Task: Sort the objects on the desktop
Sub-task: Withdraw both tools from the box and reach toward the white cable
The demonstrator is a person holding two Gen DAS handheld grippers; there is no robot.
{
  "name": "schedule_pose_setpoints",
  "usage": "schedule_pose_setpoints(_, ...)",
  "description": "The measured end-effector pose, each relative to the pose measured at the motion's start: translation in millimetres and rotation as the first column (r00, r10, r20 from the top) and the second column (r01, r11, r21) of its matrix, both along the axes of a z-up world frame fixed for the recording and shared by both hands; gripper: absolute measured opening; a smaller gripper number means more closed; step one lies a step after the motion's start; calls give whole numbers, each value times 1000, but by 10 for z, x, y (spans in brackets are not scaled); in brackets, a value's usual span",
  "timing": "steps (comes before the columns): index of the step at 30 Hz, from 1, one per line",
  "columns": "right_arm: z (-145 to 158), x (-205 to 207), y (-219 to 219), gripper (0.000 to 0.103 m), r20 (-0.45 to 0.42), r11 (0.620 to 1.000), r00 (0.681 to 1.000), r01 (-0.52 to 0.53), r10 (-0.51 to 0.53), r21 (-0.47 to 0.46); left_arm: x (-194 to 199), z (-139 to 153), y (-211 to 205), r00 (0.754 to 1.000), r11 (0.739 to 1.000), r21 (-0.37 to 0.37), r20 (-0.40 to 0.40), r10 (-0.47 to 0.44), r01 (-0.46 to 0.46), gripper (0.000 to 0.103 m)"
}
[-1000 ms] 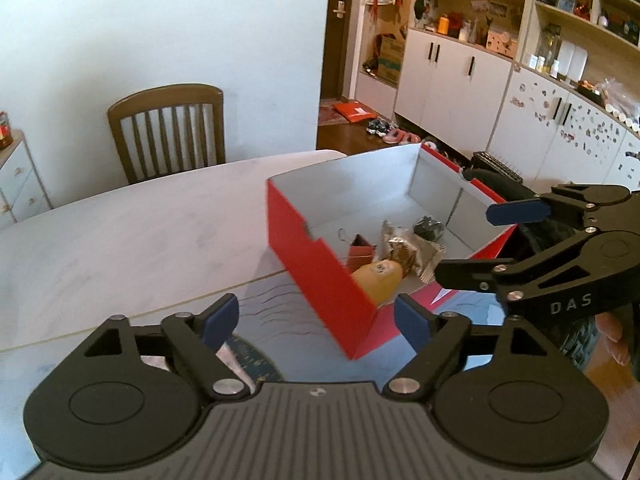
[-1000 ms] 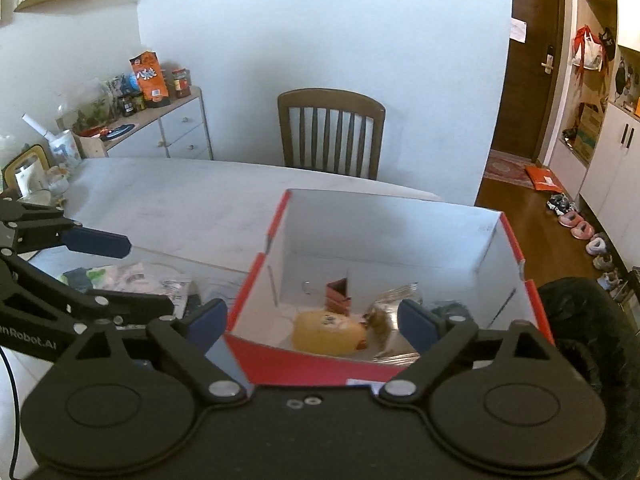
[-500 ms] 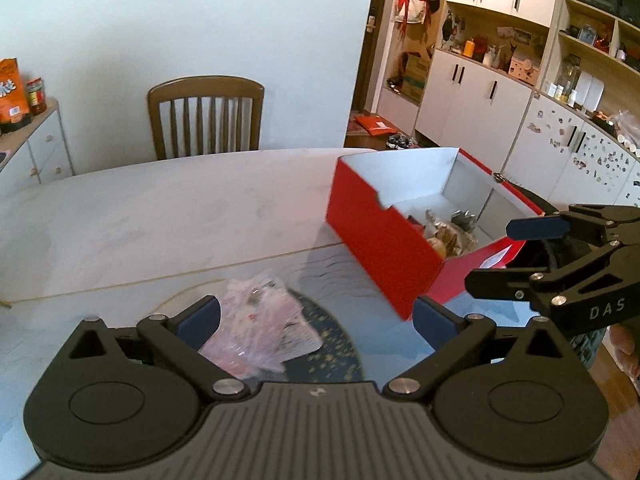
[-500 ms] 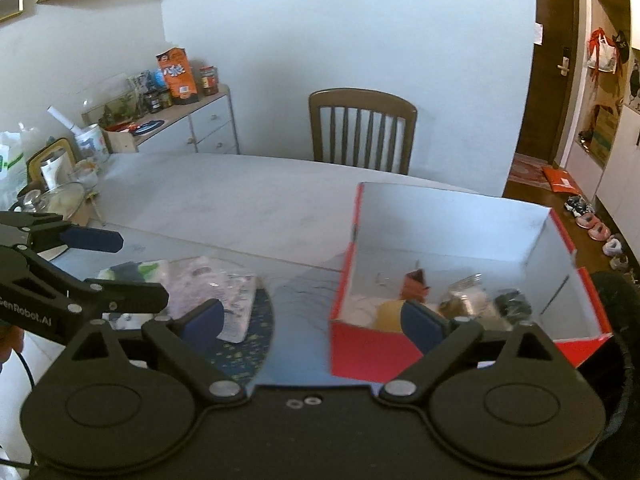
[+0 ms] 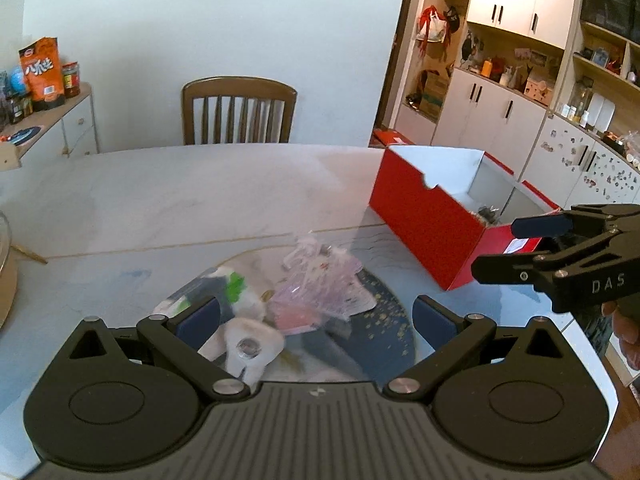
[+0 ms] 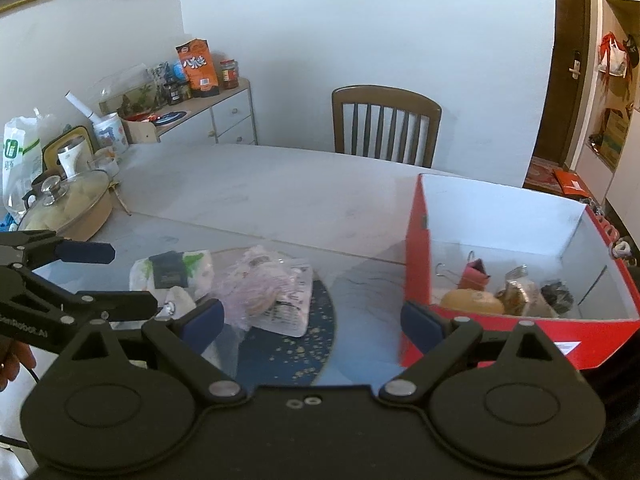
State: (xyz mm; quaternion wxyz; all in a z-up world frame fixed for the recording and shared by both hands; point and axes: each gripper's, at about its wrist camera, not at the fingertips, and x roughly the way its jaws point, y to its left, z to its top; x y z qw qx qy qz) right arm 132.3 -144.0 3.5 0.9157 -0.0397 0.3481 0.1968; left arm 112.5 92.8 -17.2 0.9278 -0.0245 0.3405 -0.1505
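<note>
— Both grippers have swung away from the red box (image 5: 436, 216) toward the packets. From the left wrist: left gripper (image 5: 316, 316), jaws just opened wide, nothing clamped; crinkly pink packet (image 5: 316, 284) lies just ahead between the fingers.

— Slippery film; it might snag its neighbours.

— From the right wrist: right gripper (image 6: 312, 320) spread apart, empty; box wall (image 6: 416, 248) just beyond its right finger, table (image 6: 280, 196) bare beyond.

— Could clip that wall.
</note>
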Motion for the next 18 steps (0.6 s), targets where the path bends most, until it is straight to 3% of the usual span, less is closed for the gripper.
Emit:
schedule_pose_setpoints(5,-76,-15,180,95,-7,1000,1000,2,-2,-2,-80,-129,200,1000,1000,-21,-30,-4,3,103)
schedule_pose_setpoints(18,-372,61,782,93,-47,997,996,-73,73,-4,-93,-592,661,987,990,108,-121,107,-94,103)
